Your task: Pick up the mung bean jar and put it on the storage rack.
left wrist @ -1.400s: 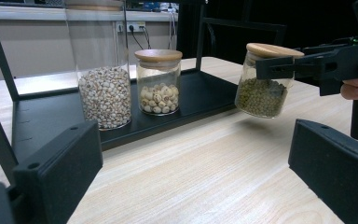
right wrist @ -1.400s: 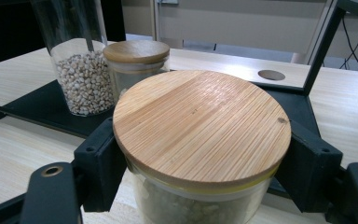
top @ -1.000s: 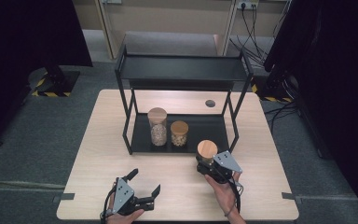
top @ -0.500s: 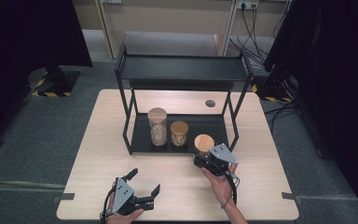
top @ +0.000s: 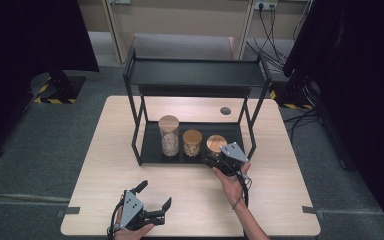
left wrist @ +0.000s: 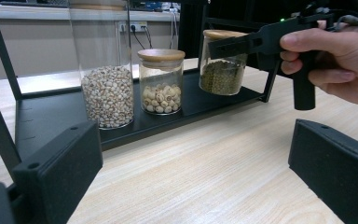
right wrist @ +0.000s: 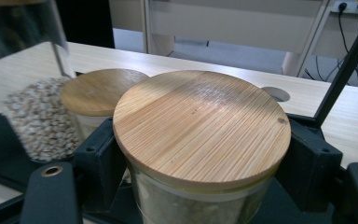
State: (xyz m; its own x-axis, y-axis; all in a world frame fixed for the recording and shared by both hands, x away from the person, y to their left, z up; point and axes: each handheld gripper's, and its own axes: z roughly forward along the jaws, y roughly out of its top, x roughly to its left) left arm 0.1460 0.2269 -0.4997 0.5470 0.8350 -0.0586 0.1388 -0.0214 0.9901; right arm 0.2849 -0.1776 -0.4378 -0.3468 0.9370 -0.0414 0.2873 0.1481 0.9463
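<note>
A black two-level rack [top: 195,75] stands mid-table. On its lower shelf [left wrist: 51,116] are a tall jar of pale grains [top: 169,135] [left wrist: 107,88] and a short jar of white seeds [top: 192,144] [left wrist: 161,81]. To their right is a jar of green beans [top: 216,142] [left wrist: 222,65] with a wooden lid [right wrist: 200,121]. My right gripper [top: 214,159] [right wrist: 203,161] is shut on it just under the lid. The jar is low over the shelf's right end; I cannot tell if it touches. My left gripper [top: 156,195] [left wrist: 196,186] rests open near the table's front edge, holding nothing.
The rack's right front post [top: 252,137] stands close to the held jar. A round cable hole [top: 225,110] is in the table behind the rack. Bare wooden tabletop [top: 195,195] spreads between the two grippers. Cables and dark stands surround the table.
My right gripper has carried the green-bean jar away from me, from the table in front of the rack to the lower shelf beside the short jar. The left gripper has stayed put.
</note>
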